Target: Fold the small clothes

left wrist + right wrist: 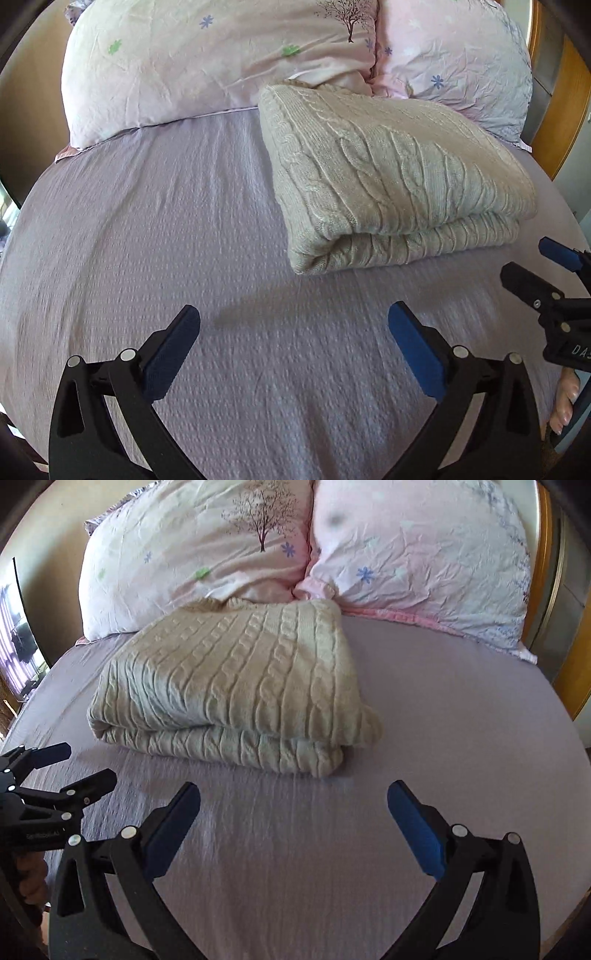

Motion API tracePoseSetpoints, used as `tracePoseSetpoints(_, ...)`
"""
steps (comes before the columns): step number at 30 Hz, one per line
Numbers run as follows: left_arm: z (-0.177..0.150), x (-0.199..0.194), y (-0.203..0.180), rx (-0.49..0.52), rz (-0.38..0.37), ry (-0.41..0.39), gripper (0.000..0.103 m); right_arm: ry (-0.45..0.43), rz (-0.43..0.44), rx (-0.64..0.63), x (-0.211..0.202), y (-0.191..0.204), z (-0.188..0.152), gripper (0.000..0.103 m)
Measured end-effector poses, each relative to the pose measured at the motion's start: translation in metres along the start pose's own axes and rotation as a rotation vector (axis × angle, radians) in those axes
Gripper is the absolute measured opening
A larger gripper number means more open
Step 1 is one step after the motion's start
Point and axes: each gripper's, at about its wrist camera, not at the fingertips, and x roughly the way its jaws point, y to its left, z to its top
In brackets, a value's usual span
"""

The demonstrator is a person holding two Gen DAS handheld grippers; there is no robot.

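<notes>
A cream cable-knit sweater lies folded into a thick rectangle on the lilac bed sheet, near the pillows. It also shows in the right wrist view. My left gripper is open and empty, above the sheet, short of the sweater's near left corner. My right gripper is open and empty, above the sheet, short of the sweater's near right corner. The right gripper shows at the right edge of the left wrist view. The left gripper shows at the left edge of the right wrist view.
Two pale pink pillows with flower and tree prints lie against the head of the bed behind the sweater. A wooden headboard stands at the right. The lilac sheet stretches around the sweater.
</notes>
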Motion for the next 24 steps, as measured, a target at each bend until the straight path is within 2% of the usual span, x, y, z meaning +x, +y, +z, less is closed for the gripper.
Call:
tracePoseSetpoints(5, -0.004, 0.002, -0.003, 0.002, 0.032, -0.022, 0.102, 0.056, -0.063, -0.014, 0.015, 0.010, -0.003, 0.101)
tracePoseSetpoints(24, -0.003, 0.003, -0.001, -0.019, 0.055, -0.029, 0.102, 0.053, -0.070, -0.007, 0.015, 0.010, -0.005, 0.101)
